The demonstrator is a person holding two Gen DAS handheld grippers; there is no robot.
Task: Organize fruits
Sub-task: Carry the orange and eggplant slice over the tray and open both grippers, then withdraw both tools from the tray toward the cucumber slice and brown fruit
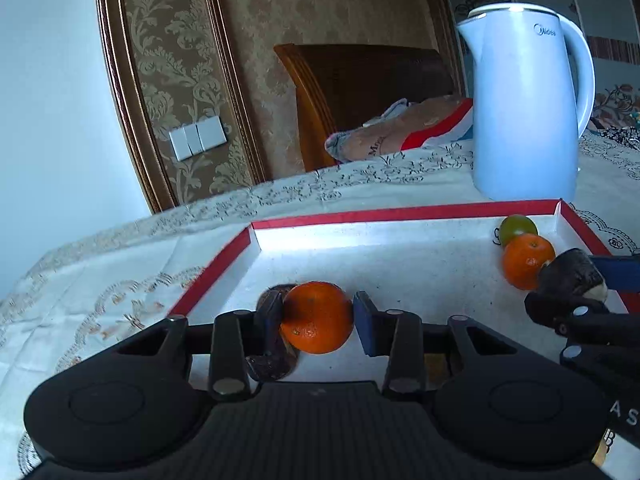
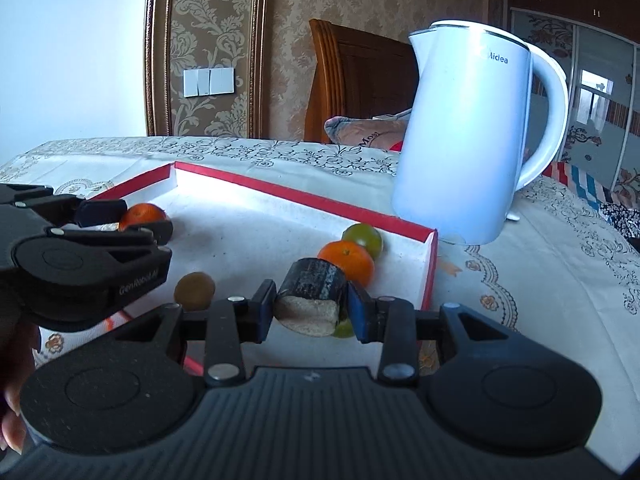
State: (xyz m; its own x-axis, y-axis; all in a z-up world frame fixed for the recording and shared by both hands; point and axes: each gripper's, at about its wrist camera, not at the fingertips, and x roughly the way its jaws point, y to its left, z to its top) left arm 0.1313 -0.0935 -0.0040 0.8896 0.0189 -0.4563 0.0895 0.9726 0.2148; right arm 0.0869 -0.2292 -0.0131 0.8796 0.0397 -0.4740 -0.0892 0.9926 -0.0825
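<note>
Brown round fruit (image 2: 194, 289) in right wrist view only

Left claw (image 1: 318, 318) clamping an orange (image 1: 317, 317) over red-rimmed tray (image 1: 404, 212), white kettle (image 1: 528, 100) behind

The middle of the tray (image 1: 400, 264) floor is being left bare between both grippers. The far right corner is being crowded by a green fruit (image 1: 518, 229) touching an orange (image 1: 527, 266). Beyond the far rim, passage is being blocked by the kettle (image 1: 528, 104).
</note>
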